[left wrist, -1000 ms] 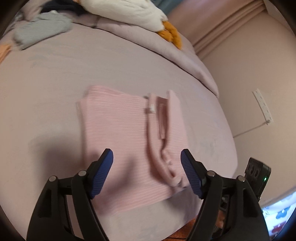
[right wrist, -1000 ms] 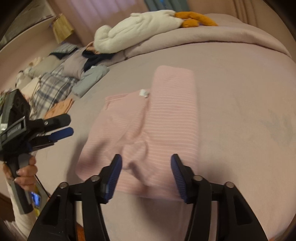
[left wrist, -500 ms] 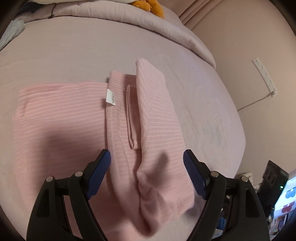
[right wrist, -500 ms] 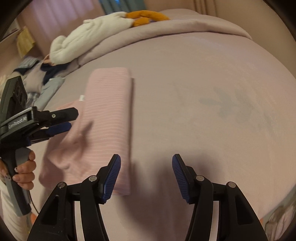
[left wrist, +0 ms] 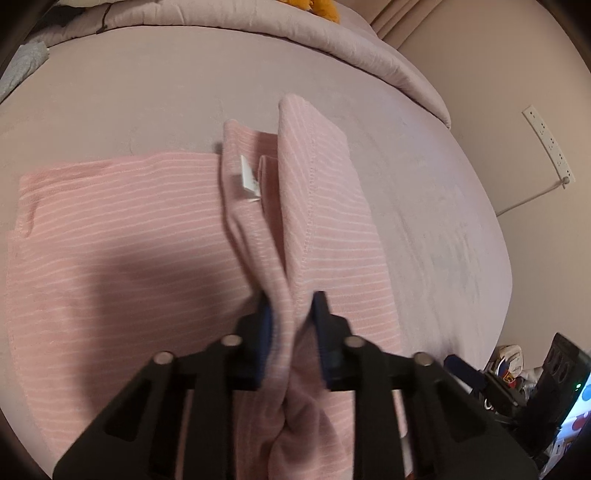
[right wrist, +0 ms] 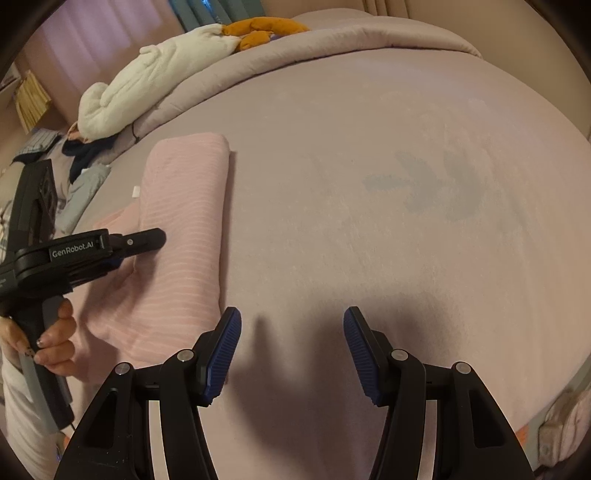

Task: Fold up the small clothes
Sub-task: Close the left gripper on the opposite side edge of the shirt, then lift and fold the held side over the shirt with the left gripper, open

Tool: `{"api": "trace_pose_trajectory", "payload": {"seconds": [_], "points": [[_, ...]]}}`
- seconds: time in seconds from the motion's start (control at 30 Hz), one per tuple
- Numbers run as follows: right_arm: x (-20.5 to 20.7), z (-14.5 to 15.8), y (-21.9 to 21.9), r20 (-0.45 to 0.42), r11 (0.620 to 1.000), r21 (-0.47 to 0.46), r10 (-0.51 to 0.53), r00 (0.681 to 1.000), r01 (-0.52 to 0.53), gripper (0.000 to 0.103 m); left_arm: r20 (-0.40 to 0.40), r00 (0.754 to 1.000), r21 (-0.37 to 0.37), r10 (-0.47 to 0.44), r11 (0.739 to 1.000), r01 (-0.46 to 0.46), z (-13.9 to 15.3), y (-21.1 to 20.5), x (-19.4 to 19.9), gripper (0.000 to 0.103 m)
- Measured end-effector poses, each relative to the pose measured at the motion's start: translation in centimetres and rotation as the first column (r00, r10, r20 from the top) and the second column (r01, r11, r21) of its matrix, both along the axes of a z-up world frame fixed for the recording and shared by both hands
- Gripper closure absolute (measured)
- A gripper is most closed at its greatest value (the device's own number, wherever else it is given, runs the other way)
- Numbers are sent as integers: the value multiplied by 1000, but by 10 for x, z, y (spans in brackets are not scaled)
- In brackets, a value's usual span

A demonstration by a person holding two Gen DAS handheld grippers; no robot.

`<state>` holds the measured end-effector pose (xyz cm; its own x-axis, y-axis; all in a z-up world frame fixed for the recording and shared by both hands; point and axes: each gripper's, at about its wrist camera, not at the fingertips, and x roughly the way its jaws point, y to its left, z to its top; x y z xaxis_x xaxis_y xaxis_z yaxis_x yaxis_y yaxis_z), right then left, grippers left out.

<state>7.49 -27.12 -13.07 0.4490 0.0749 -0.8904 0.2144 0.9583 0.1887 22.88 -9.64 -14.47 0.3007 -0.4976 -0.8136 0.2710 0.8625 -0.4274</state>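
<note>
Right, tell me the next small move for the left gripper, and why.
Probably lift and carry the pinched layer across. The left gripper has just closed on a bunched fold of the pink striped garment, which lies half folded on the bed; the right gripper hangs open over bare sheet beside it.

left wrist cam close above pink garment [left wrist: 122, 236], facing down-forward, right wrist cam beside it over bed [right wrist: 369, 155], both share garment

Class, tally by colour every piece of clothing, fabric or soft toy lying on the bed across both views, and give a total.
Pink: 1, the striped garment
White: 1, the plush toy
Orange: 1, the plush piece
Grey-blue: 1, the cloth
Dark navy: 1, the cloth
Total: 5
</note>
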Motion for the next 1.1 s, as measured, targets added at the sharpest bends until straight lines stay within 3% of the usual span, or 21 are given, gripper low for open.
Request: {"api": "trace_pose_trajectory", "payload": {"seconds": [0.5, 1.1], "points": [[-2, 3, -2, 13, 1000, 15, -3, 1000, 3, 45, 165, 986, 49, 16, 999, -24, 65, 17, -31, 92], [1, 3, 11, 11, 998, 24, 53, 999, -54, 45, 192, 972, 87, 136, 984, -155, 75, 84, -57, 92]]}}
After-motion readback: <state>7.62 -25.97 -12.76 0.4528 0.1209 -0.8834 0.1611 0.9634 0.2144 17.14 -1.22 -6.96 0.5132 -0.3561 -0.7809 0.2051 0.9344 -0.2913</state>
